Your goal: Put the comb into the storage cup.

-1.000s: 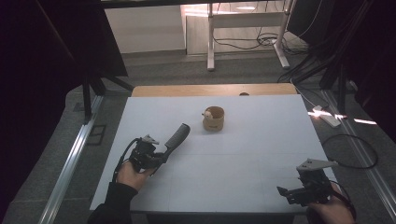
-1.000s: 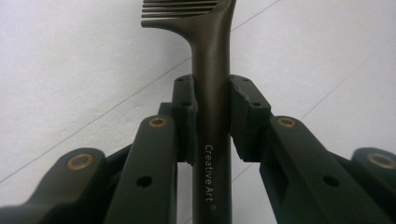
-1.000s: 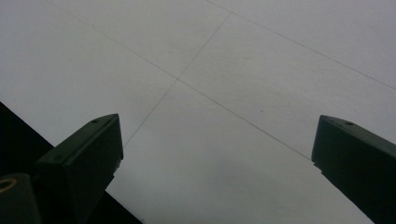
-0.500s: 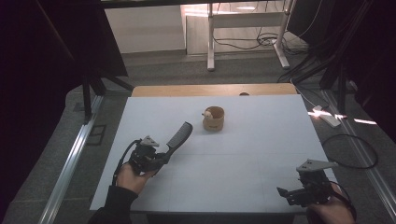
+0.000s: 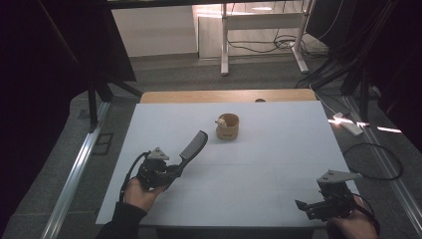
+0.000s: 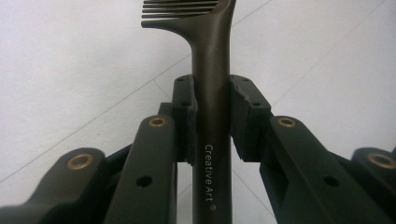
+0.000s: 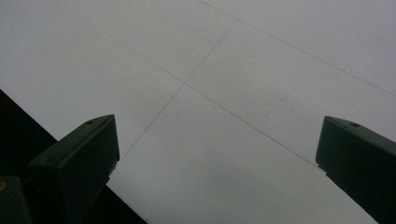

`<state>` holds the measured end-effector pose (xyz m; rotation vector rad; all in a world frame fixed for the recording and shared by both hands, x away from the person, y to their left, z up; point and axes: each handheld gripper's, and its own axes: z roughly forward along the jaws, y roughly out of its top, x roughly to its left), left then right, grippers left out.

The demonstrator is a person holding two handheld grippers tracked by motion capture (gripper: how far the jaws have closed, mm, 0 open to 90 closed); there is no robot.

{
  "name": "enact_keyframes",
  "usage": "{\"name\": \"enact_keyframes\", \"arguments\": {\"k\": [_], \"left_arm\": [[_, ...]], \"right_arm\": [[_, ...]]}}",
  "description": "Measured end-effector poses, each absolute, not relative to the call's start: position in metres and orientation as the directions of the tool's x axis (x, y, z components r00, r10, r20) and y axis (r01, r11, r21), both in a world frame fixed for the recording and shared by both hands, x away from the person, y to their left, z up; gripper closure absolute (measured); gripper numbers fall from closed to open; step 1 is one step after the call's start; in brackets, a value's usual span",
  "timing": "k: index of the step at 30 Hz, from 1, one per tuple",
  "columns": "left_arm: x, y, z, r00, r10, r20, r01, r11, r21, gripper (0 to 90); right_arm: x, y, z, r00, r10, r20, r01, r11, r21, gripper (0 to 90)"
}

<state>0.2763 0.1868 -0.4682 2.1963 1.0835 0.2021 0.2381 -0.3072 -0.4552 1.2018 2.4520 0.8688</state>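
A dark comb (image 5: 193, 146) points up and to the right over the white table (image 5: 278, 149), its handle clamped in my left gripper (image 5: 174, 169) at the front left. In the left gripper view the jaws press both sides of the comb's handle (image 6: 212, 121), which reads "Creative Art", and its teeth show at the top. A small tan wooden cup (image 5: 227, 127) with something pale in it stands near the table's middle, beyond the comb's tip. My right gripper (image 5: 301, 205) sits at the front right corner, open, with bare table (image 7: 224, 107) between its jaws.
A wooden strip (image 5: 229, 95) borders the table's far edge. A black cable loop (image 5: 370, 162) lies on the floor at the right, and a desk frame (image 5: 259, 30) stands behind. Dark floor (image 7: 18, 126) shows past the front edge in the right gripper view.
The comb and my left gripper have shifted slightly, the comb's tip rising a little toward the cup. The right gripper has stayed still.
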Motion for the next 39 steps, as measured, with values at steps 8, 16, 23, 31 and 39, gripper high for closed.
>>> {"name": "enact_keyframes", "arguments": {"k": [8,16,23,31,39], "left_arm": [[0.269,0.184,-0.466,0.657,0.738,-0.155,0.631,-0.425,0.649,71.8],[0.262,0.183,-0.465,0.662,0.732,-0.160,0.623,-0.418,0.661,71.8],[0.257,0.179,-0.465,0.669,0.724,-0.166,0.614,-0.414,0.672,71.8],[0.252,0.175,-0.464,0.680,0.712,-0.176,0.603,-0.407,0.686,71.8],[0.252,0.170,-0.461,0.696,0.694,-0.181,0.583,-0.401,0.706,71.8]], "right_arm": [[0.236,-0.306,-0.454,-0.631,0.776,-0.003,0.596,0.488,0.637,0.0],[0.234,-0.305,-0.451,-0.644,0.765,-0.004,0.551,0.467,0.692,0.0],[0.235,-0.301,-0.446,-0.670,0.743,0.004,0.504,0.451,0.737,0.0],[0.239,-0.298,-0.441,-0.694,0.719,0.043,0.487,0.425,0.764,0.0],[0.245,-0.292,-0.436,-0.711,0.700,0.063,0.477,0.415,0.775,0.0]]}}
